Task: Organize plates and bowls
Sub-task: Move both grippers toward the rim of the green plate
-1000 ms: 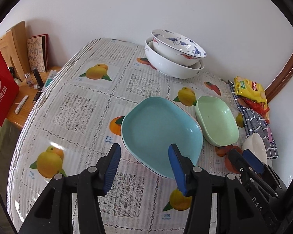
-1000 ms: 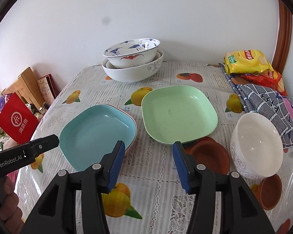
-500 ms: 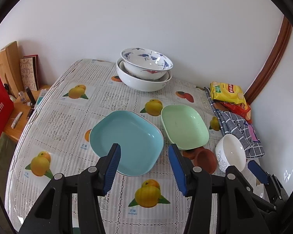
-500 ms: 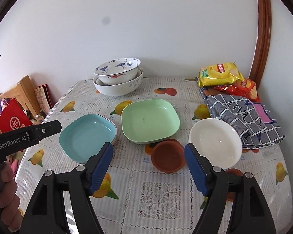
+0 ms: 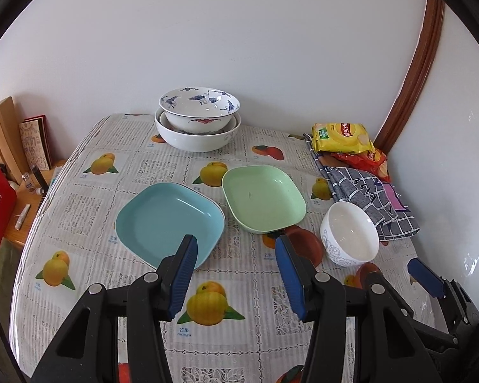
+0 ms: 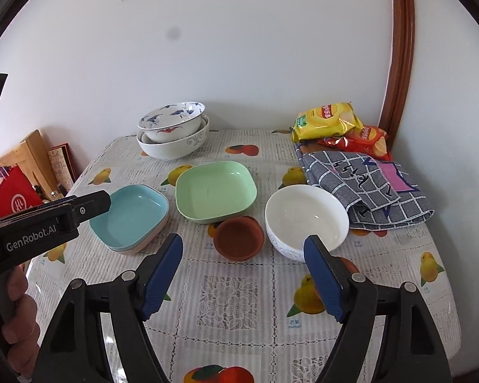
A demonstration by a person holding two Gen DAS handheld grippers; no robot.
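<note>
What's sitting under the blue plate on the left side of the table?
Under the blue plate the right wrist view shows the rim of a pinkish plate, stacked beneath it on the tablecloth. Its inside is covered, and whether more plates lie between them cannot be told.

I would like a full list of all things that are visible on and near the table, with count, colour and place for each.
blue plate: 1, light blue, left front, on top of a pinkish plate whose edge shows beneath
green plate: 1, light green, table centre
stacked bowls: 2, white, upper one with blue and red pattern, at the back
white bowl: 1, right of centre
brown dish: 1, small, terracotta, between green plate and white bowl
chip bags: 2, yellow and red, back right
checked cloth: 1, grey, right edge
red bag: 1, beside the table, left
left gripper: open, empty
right gripper: open, empty
</note>
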